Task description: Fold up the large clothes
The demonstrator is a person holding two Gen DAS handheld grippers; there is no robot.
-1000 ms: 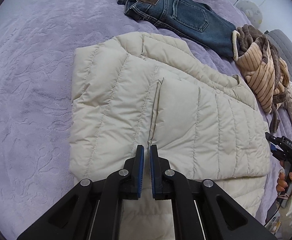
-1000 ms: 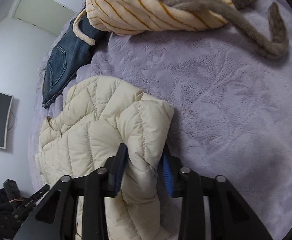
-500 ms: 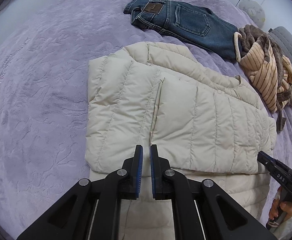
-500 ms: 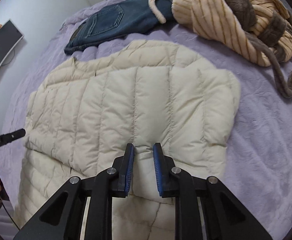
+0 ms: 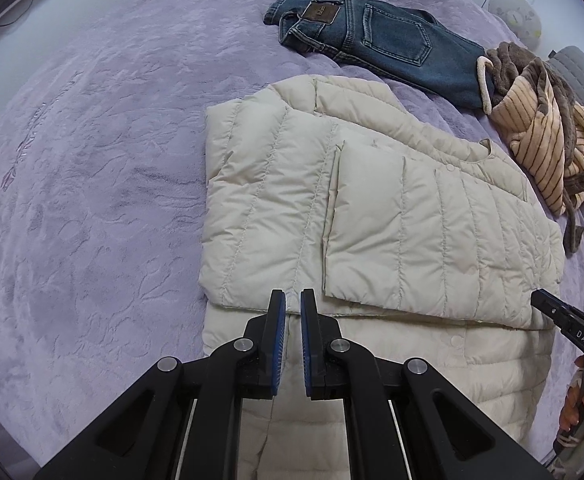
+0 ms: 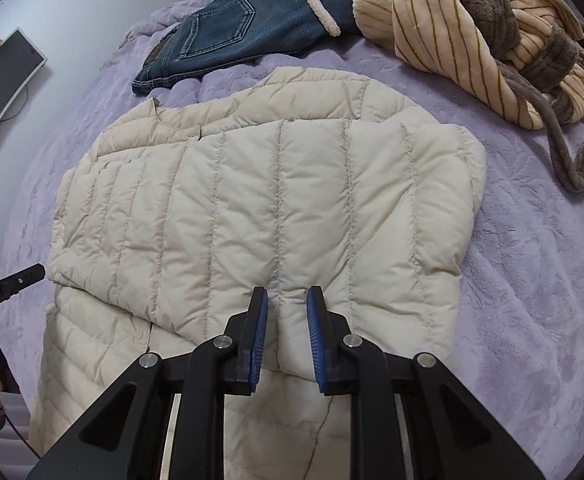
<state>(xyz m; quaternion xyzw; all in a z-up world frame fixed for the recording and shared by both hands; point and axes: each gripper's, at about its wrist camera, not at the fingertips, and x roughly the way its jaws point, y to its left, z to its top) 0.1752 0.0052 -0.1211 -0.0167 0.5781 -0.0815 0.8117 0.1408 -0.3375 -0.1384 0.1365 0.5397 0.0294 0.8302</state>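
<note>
A cream quilted puffer jacket (image 5: 371, 216) lies flat on the purple bedspread (image 5: 92, 200), both sleeves folded in over its front. It fills the middle of the right wrist view (image 6: 252, 220) too. My left gripper (image 5: 290, 298) hovers above the jacket's lower part, its jaws nearly closed and empty. My right gripper (image 6: 288, 294) hovers above the folded right sleeve, its jaws a little apart and holding nothing. Each gripper shows at the edge of the other's view, the right (image 5: 571, 328) and the left (image 6: 8, 290).
Blue jeans (image 5: 371, 40) lie at the far side of the bed. A striped beige and brown robe (image 6: 471, 32) is heaped beside them, its belt (image 6: 571, 160) trailing near the jacket's shoulder. A monitor (image 6: 0, 84) hangs on the wall.
My right gripper let go of the jacket sleeve, which now lies folded flat across the front, and pulled back above it. My left gripper drew back and rose a little.
</note>
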